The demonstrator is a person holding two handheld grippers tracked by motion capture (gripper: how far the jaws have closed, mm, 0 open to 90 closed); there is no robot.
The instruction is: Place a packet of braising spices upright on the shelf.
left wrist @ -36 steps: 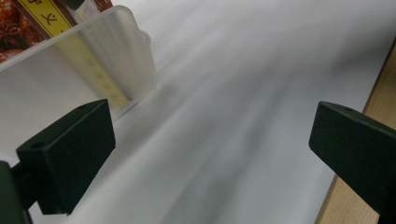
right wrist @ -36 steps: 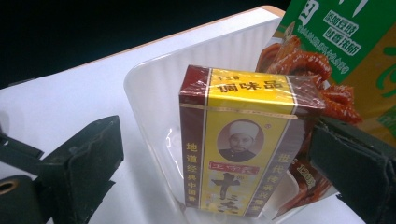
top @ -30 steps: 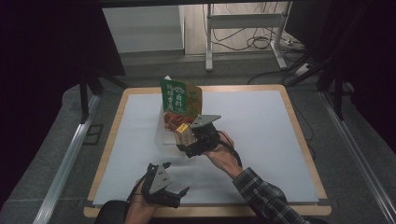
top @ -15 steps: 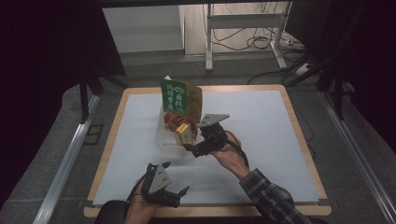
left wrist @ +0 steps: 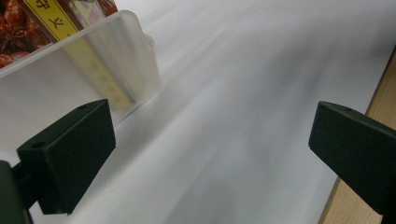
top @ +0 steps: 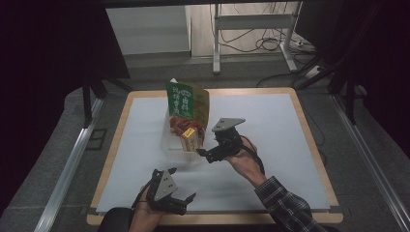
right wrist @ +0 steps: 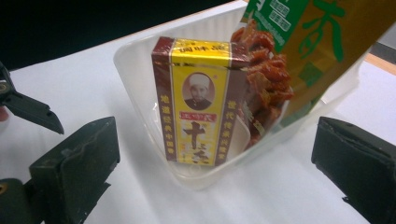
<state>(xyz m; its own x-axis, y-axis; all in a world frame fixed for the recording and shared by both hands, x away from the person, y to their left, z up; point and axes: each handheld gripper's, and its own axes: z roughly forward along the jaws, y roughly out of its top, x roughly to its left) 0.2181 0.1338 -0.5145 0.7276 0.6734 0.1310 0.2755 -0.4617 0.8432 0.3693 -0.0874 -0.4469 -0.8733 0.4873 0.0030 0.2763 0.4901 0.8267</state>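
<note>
Tub (right wrist: 140,60): we see a box (right wrist: 198,100) upright at 6 o'clock, a green bag (top: 187,100) leaning at 12.
Right gripper (top: 203,153): released, facing the box.
Left gripper (top: 181,202): released, holding nothing.

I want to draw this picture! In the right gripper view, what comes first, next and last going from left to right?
Left black tong jaw, then the yellow-and-maroon cardboard spice box standing in the clear plastic tub, then the red snack pieces, then the green-and-gold foil bag, then the right black tong jaw.
</note>
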